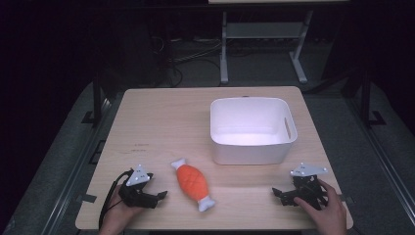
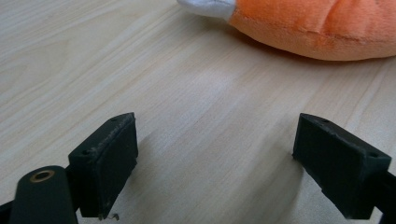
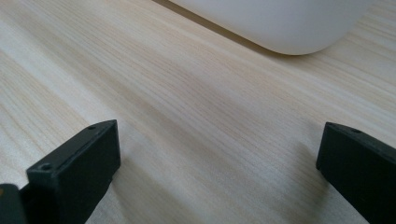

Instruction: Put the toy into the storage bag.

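Orange plush toy (image 1: 192, 182) on table between left claw (image 1: 160, 195), right claw (image 1: 277, 192); both wide open, empty.

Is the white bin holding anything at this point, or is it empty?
Empty. The high view looks straight into the white bin and shows only its bare inside; the orange plush toy lies outside it on the table.

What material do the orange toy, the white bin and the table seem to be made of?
Orange toy: soft plush fabric, judging by its fuzzy matte nap and stitched seams. White bin: probably plastic, with smooth, slightly glossy walls and a moulded handle slot. Table: pale wood or wood-look laminate, with visible grain lines.
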Available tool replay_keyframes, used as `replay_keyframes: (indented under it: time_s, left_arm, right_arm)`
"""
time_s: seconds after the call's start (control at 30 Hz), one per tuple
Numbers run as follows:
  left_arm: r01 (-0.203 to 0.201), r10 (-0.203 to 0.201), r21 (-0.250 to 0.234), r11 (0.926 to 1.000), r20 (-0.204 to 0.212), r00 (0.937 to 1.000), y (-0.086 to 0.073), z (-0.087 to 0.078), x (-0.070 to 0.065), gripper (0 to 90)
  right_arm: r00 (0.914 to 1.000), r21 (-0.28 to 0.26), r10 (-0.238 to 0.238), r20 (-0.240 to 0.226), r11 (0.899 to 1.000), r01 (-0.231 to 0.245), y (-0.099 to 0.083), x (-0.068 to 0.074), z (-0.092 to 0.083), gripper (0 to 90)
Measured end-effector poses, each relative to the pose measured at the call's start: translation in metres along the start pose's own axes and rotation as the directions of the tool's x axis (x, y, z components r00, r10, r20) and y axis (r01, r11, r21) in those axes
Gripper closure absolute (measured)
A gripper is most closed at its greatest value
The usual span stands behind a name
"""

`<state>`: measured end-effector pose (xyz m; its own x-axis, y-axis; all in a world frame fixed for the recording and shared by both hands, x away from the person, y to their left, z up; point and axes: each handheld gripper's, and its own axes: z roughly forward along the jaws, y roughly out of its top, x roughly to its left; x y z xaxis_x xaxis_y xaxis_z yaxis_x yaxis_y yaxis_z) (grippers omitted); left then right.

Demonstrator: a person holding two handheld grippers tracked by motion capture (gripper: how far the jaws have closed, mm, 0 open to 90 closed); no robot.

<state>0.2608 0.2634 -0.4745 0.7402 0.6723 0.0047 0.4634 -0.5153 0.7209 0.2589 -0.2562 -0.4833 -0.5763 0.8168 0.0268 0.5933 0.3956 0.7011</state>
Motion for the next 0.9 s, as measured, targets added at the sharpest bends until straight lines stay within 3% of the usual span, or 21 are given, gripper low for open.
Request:
replay_keyframes:
  time_s: [0.07,0.13,0.23,0.43,0.53,0.7,0.77,0.9]
  left_arm:
    - [0.001,-0.001,0.001,1.0000,0.001,1.0000,0.000,0.000,0.000,14.5]
    - [-0.002,0.002,0.010,0.9999,0.005,1.0000,0.002,-0.001,0.001,21.9]
    - [0.003,-0.003,0.005,1.0000,0.018,0.9998,0.004,-0.005,0.003,25.5]
    - [-0.032,0.031,0.018,0.9993,0.064,0.9975,0.017,-0.013,0.004,57.4]
    - [-0.040,0.038,0.018,0.9990,0.073,0.9966,0.024,-0.015,0.005,68.2]
    - [-0.023,0.021,0.014,0.9996,0.123,0.9921,0.035,-0.018,0.009,89.5]
    - [-0.006,0.004,0.016,0.9999,0.142,0.9899,0.039,-0.019,0.010,89.6]
    - [-0.021,0.020,0.007,0.9998,0.161,0.9867,0.051,-0.019,0.010,89.6]
  right_arm:
    - [1.0000,0.002,0.004,-0.001,1.000,-0.004,0.000,0.000,0.000,0.0]
    - [1.0000,0.002,0.004,-0.001,1.000,-0.004,0.000,0.000,0.000,0.0]
    - [1.0000,0.002,0.004,-0.001,1.000,-0.004,0.000,0.000,0.000,0.0]
    - [1.0000,0.002,0.003,0.000,1.000,-0.003,0.000,0.000,0.000,0.0]
    - [1.0000,0.002,0.003,-0.001,1.000,-0.003,0.000,0.000,0.000,0.0]
    - [1.0000,0.002,0.003,-0.001,1.000,-0.003,0.000,0.000,0.000,0.0]
    - [1.0000,0.002,0.004,-0.001,1.000,-0.004,0.000,0.000,0.000,0.0]
    - [1.0000,0.002,0.004,-0.001,1.000,-0.004,0.000,0.000,0.000,0.0]
